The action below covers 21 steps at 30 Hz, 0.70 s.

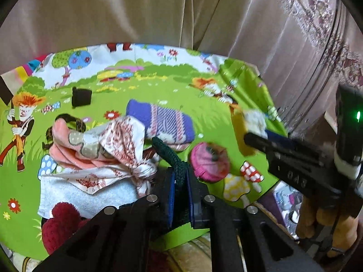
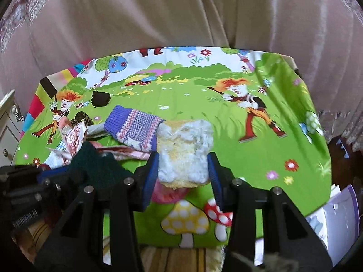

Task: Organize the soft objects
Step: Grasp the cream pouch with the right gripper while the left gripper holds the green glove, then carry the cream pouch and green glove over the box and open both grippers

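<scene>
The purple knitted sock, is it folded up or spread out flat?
Folded. The purple knitted sock lies doubled into a short thick bundle on the cartoon cloth, not stretched out long.

It was a home: pinkish draped curtains [image 2: 181,15] filled the upper frame, and a cartoon-printed children's sheet [image 2: 261,149] lay below them.

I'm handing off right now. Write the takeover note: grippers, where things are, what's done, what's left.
Left gripper: shut on a dark green knit piece.
Right gripper: shut on a fluffy white-and-yellow sponge, lifted off the cloth.
On the green cartoon cloth: purple patterned sock, pink round pad, loose pile of towels and rags, small black item.
Done: nothing visibly sorted.
Left: place both held things, then sort the rest.
</scene>
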Tool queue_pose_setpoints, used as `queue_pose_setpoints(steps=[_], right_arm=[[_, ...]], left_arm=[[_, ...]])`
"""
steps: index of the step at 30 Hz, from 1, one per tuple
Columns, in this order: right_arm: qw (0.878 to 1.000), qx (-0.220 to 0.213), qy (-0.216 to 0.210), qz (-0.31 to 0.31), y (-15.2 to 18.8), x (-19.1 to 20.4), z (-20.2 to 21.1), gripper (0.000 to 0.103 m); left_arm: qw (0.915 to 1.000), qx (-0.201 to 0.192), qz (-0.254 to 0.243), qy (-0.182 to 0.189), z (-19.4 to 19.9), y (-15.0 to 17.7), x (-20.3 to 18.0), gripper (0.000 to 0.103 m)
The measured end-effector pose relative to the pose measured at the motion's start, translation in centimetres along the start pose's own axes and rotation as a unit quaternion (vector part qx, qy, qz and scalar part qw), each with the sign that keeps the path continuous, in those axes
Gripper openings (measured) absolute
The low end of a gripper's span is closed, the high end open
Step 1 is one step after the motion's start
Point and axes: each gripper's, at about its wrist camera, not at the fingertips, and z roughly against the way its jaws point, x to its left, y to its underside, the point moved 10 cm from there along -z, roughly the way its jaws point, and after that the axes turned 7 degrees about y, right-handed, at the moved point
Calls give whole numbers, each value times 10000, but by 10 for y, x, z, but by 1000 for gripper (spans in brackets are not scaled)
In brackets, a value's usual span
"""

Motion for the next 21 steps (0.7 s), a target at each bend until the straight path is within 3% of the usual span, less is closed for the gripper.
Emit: queue_pose_setpoints(steps=[7, 21], right_arm=[[9997, 131, 80, -179, 27, -26, 23, 47], [9974, 239, 370, -579, 64, -89, 61, 47]], left_arm=[[9996, -273, 36, 69, 16, -7, -16, 10], [9987, -245, -187, 408, 16, 3, -78, 10]])
